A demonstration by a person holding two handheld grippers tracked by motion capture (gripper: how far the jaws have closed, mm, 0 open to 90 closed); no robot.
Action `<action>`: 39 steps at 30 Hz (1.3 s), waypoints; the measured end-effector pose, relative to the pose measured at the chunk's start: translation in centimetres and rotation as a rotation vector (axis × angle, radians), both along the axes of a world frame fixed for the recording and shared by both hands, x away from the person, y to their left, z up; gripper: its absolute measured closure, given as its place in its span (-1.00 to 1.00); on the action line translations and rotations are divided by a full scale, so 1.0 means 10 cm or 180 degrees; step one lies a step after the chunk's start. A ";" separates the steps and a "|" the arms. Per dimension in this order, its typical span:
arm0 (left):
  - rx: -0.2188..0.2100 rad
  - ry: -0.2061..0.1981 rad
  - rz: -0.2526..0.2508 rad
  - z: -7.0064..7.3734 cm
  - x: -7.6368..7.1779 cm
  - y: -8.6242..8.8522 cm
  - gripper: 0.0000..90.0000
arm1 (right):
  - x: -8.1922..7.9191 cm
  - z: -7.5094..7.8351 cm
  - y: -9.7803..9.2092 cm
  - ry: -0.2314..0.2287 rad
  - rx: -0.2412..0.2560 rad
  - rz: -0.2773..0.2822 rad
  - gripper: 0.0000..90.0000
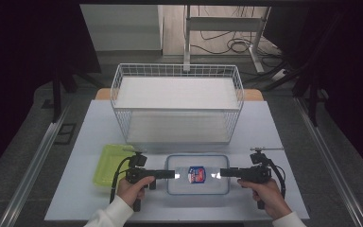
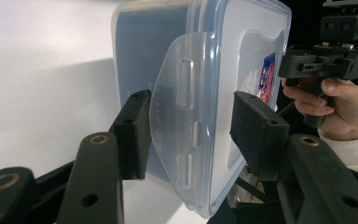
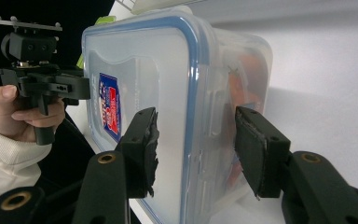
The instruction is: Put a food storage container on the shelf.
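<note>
High view: a clear lidded container (image 1: 198,174) with a blue seal lies low in the frame's centre on the counter (image 1: 274,137), between the left hand-held gripper (image 1: 169,174) and the right hand-held gripper (image 1: 225,173). A wire basket (image 1: 177,101) stands above it; a green lid (image 1: 108,163) sits at its left. Both hand-held grippers stand open, jaws straddling the container's end flaps (contact unclear).

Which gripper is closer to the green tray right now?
Left. The left gripper is at the clear box's left end, just right of the green tray. The right gripper is at the box's far end, across it from the tray.
</note>
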State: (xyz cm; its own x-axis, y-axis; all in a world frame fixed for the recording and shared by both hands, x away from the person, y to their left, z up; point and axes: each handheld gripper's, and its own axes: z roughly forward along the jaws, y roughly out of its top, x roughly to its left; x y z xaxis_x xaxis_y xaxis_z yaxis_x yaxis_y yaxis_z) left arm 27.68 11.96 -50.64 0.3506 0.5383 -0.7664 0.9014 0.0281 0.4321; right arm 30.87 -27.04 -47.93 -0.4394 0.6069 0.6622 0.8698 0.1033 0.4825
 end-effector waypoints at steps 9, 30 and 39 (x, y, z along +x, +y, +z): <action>-0.0018 -0.0061 0.0012 0.08 -0.02 0.01 0.10 | -0.01 0.08 0.00 -0.0045 0.0031 -0.0015 0.14; 0.0021 -0.0477 0.0145 0.96 0.10 0.22 0.10 | 0.16 0.88 0.19 -0.0456 0.0157 0.0064 0.17; 0.0010 -0.0593 0.0176 1.29 0.24 0.35 0.11 | 0.33 1.22 0.31 -0.0595 0.0179 0.0102 0.17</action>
State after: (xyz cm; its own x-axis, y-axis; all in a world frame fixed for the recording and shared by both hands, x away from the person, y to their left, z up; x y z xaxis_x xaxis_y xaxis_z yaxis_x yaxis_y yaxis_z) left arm 30.13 15.45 -37.72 0.4559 0.5629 -0.6894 0.8030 0.0739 0.5914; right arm 34.19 -23.92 -35.73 -0.5763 0.5549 0.5999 0.7613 0.0977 0.6410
